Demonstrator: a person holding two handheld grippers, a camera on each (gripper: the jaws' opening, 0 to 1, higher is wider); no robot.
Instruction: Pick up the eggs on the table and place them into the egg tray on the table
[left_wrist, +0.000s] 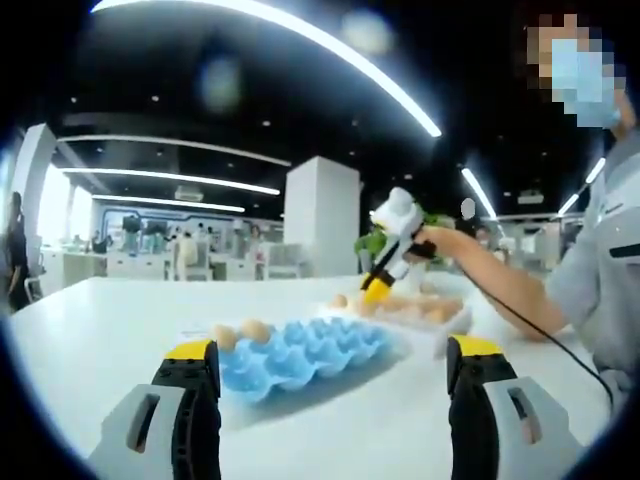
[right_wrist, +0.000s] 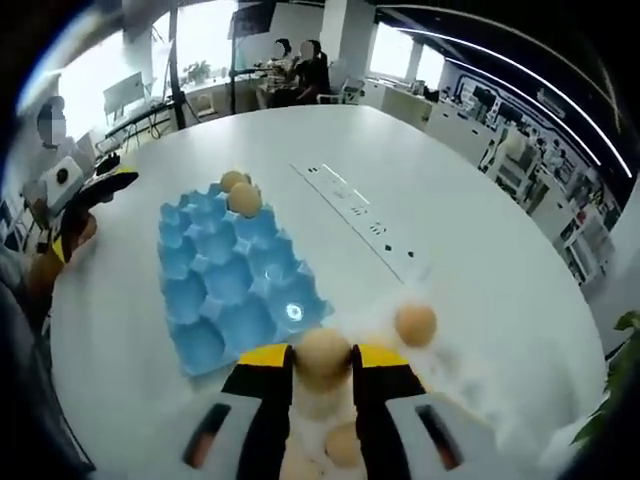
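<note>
A blue egg tray (right_wrist: 235, 285) lies on the white table, also seen as the blue egg tray (left_wrist: 300, 355) just ahead of my left gripper (left_wrist: 332, 348), which is wide open with nothing between its jaws. Two eggs (right_wrist: 240, 192) sit in cells at the tray's far end; the same two eggs (left_wrist: 240, 332) appear at its left end. My right gripper (right_wrist: 322, 357) is shut on a tan egg (right_wrist: 322, 352) over a clear container. Another loose egg (right_wrist: 415, 323) rests just to its right. The right gripper (left_wrist: 378, 288) points down at that clear container (left_wrist: 420, 312).
The left gripper (right_wrist: 105, 185) hovers beyond the tray's left side, held by a hand. A strip of sockets (right_wrist: 360, 215) is set into the table (right_wrist: 480, 180) right of the tray. A person's sleeve (left_wrist: 590, 280) is at the right. Desks and people stand far behind.
</note>
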